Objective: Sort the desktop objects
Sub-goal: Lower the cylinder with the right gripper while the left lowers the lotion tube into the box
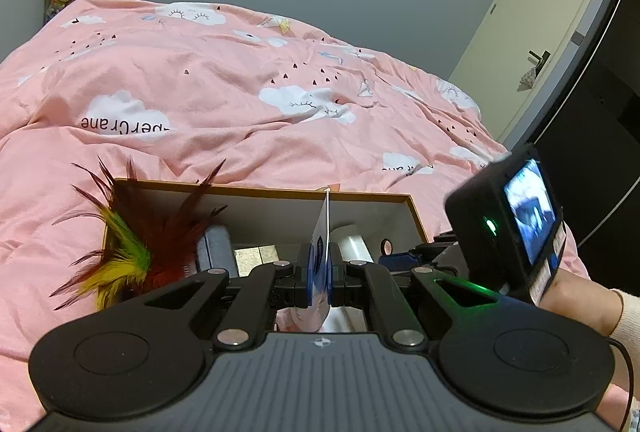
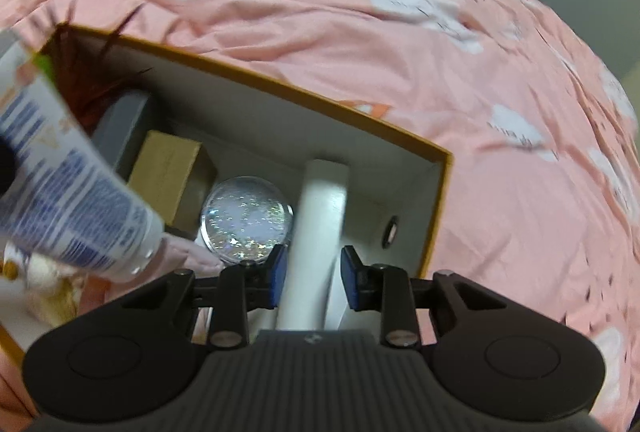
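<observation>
The right gripper (image 2: 312,278) hangs over the box (image 2: 436,208), its jaws apart around a white roll (image 2: 318,216) without pressing it. A glitter ball (image 2: 246,220) lies just left of them, a printed tube (image 2: 64,188) farther left.

The pink duvet (image 1: 224,80) carries upside-down black lettering on a white cloud (image 1: 120,116); the legible part reads "perCrane". A second cloud (image 1: 404,164) near the box shows only a fragment, "ane". The white tube (image 2: 68,192) bears dense blue print, too blurred to read. Duvet lettering in the right wrist view is blurred too.
</observation>
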